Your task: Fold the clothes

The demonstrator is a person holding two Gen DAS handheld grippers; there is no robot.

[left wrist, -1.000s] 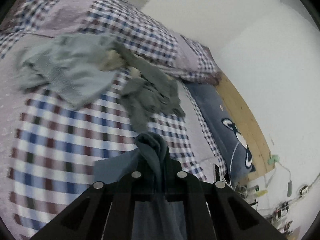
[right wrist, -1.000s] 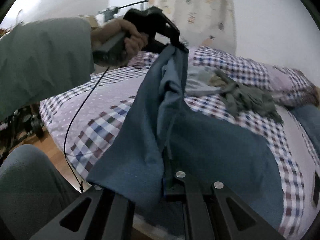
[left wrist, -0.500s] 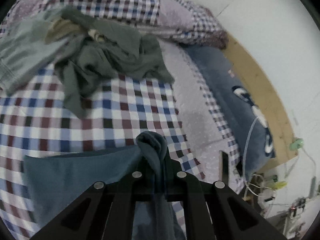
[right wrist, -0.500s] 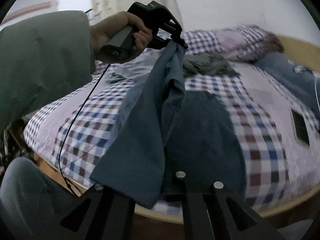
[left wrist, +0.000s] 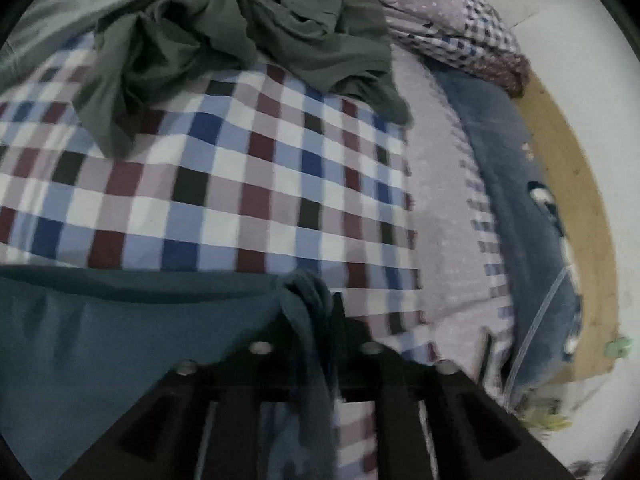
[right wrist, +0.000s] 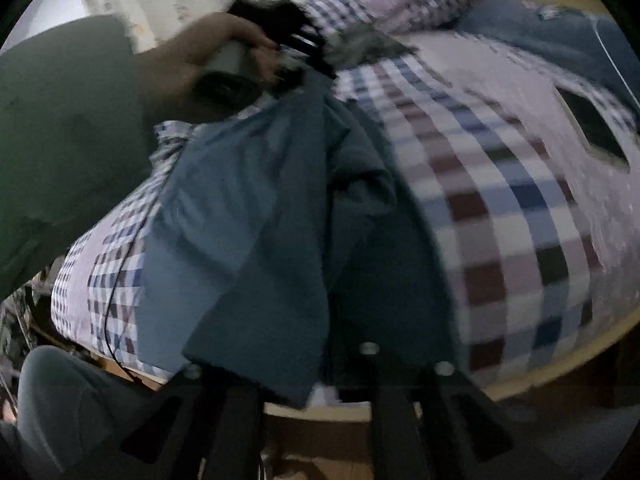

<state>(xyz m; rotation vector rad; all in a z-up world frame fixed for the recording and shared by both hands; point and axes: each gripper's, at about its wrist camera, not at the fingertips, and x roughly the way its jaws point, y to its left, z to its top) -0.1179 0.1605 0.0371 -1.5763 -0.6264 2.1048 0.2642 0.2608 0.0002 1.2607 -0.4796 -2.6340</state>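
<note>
A second before, both claws were pinched tight on the blue shirt (right wrist: 256,216) and held it up in the air over the bed (left wrist: 248,184). Now the shirt had come down. Most of it lay on the checked bed cover, near the bed's front edge, and both claws were opening.

The left claw (left wrist: 316,312) had its jaws spreading apart. A bunched corner of the shirt still sat between them, but the jaws looked loose around it and no longer squeezed it. The right claw (right wrist: 332,344) was opening too, and the shirt's hem was draped over and between its fingers. The picture was too blurry there to tell whether it still pressed on the cloth.

This probably meant the shirt was being laid out flat, ready for the first fold. It did not look flat yet. In the right view a big flap was doubled over the rest, with a ridge running up the middle toward the person's hand (right wrist: 208,60) on the left claw.

The bottom of the shirt hung a little over the bed's front edge, so it could slip off toward the floor. Farther back there was a good open patch of checked cover. Beyond that lay a heap of green clothes (left wrist: 240,28), well apart from the shirt. A blue pillow (left wrist: 520,200) lay along the far side by the wooden bed frame (left wrist: 580,200).
</note>
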